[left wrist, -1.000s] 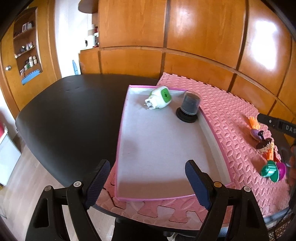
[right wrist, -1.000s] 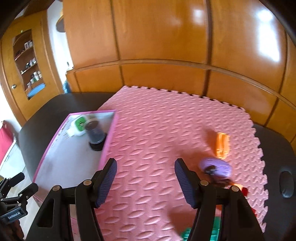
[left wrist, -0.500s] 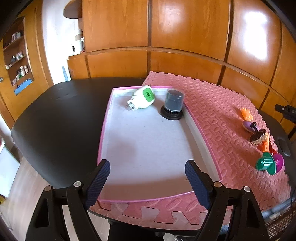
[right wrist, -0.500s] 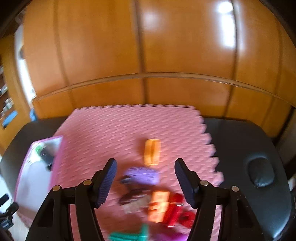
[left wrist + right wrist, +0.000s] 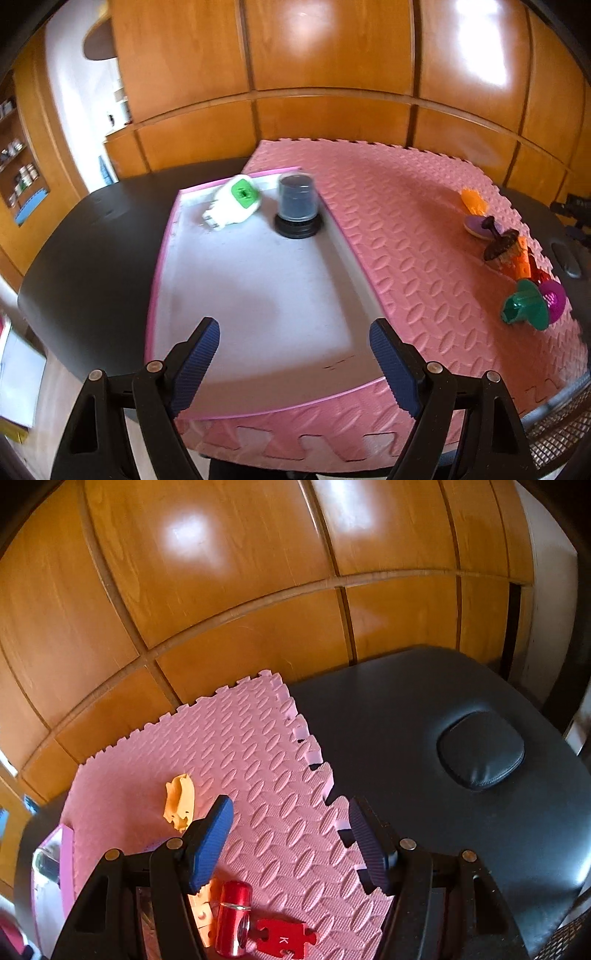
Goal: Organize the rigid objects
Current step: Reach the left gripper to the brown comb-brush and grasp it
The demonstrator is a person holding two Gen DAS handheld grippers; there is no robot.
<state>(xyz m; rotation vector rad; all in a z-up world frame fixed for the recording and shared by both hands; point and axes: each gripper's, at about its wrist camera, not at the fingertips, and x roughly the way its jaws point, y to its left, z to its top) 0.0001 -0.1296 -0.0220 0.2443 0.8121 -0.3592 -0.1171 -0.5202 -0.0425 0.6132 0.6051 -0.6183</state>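
My left gripper is open and empty over the near end of a pink-rimmed white tray. The tray holds a white plug with a green face and a dark jar on a black base at its far end. On the pink foam mat at the right lie an orange piece, a purple piece, a brown brush and a green and magenta toy. My right gripper is open and empty above the mat, over a red cylinder and a red puzzle piece. An orange piece lies further off.
The mat and tray lie on a black padded table with a round cushion at the right. Wooden wall panels stand behind. A shelf cabinet is at the far left. The tray's corner shows in the right wrist view.
My right gripper has swung to the right, from facing the tray to the mat's right edge and the pile of small objects. My left gripper has turned slightly right and stays over the tray.
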